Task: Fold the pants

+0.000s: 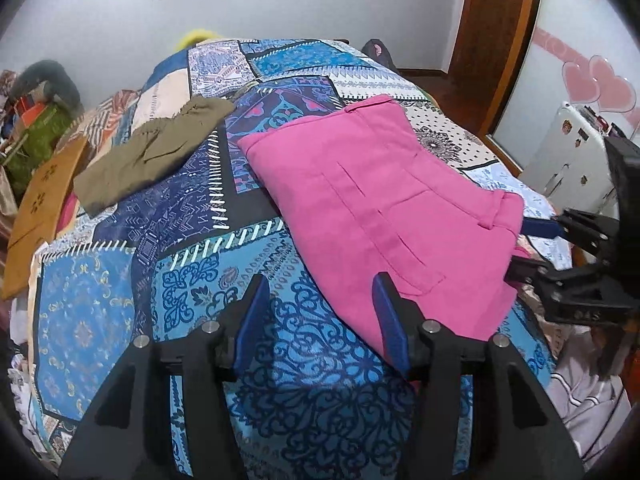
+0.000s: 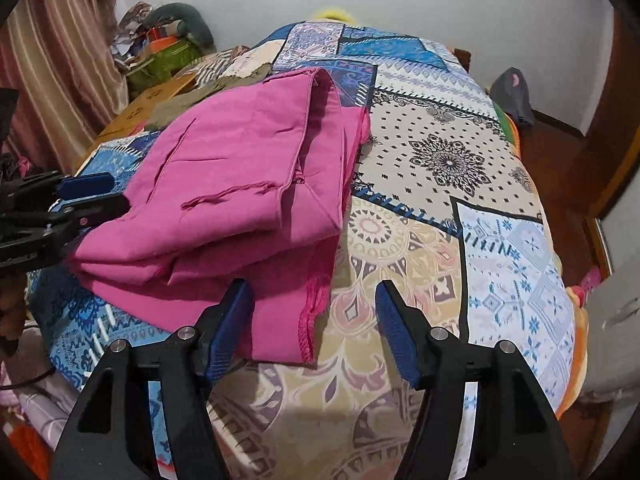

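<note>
Pink pants (image 1: 384,200) lie folded in a thick stack on the patterned bedspread (image 1: 192,216); in the right wrist view the pink pants (image 2: 240,184) show several layers and a frayed hem at the near edge. My left gripper (image 1: 320,312) is open and empty, just at the near left edge of the pants. My right gripper (image 2: 312,312) is open and empty, its left finger (image 2: 230,320) over the near hem. Each gripper shows in the other's view: the right (image 1: 532,248) beside the waistband, the left (image 2: 96,196) at the stack's side.
Folded olive pants (image 1: 148,152) lie at the far left of the bed. A brown board (image 1: 40,208) leans at the left edge, with clutter behind it. A wooden door (image 1: 492,20) and white appliance (image 1: 568,152) stand to the right. The bedspread (image 2: 460,184) extends right.
</note>
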A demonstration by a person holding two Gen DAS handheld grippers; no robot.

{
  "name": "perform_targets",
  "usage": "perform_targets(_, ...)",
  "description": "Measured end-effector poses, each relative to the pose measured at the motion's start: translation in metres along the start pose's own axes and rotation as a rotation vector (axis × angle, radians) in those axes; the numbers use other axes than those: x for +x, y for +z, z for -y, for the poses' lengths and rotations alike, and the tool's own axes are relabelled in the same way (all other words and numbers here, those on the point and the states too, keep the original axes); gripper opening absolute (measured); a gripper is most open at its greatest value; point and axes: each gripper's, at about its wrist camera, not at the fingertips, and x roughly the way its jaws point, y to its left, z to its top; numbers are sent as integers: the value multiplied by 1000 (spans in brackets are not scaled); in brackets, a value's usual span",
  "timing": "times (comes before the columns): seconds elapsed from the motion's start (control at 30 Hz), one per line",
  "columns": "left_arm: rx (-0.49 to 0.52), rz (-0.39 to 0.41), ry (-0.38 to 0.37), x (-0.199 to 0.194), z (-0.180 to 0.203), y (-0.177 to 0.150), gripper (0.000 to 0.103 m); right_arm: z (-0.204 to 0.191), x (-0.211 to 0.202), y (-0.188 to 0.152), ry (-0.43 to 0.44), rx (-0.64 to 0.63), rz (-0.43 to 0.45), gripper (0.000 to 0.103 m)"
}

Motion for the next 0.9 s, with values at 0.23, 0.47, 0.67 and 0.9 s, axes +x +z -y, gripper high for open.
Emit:
perform_targets(0.23,-19,30,4,-8,-25,36,54,16,12,18,-92,-55,-6,51)
perform_targets(0.47,11,19,12,25,-66,94,54,49,46,42,-147,-36,-23,43)
perform_targets(0.67,65,-19,28,77,-71,116,54,80,78,64,-154,49,-44,31)
perform_targets(0.9,43,-94,-100,113,-78,113,40,96,59,54,-106,142,-47,31)
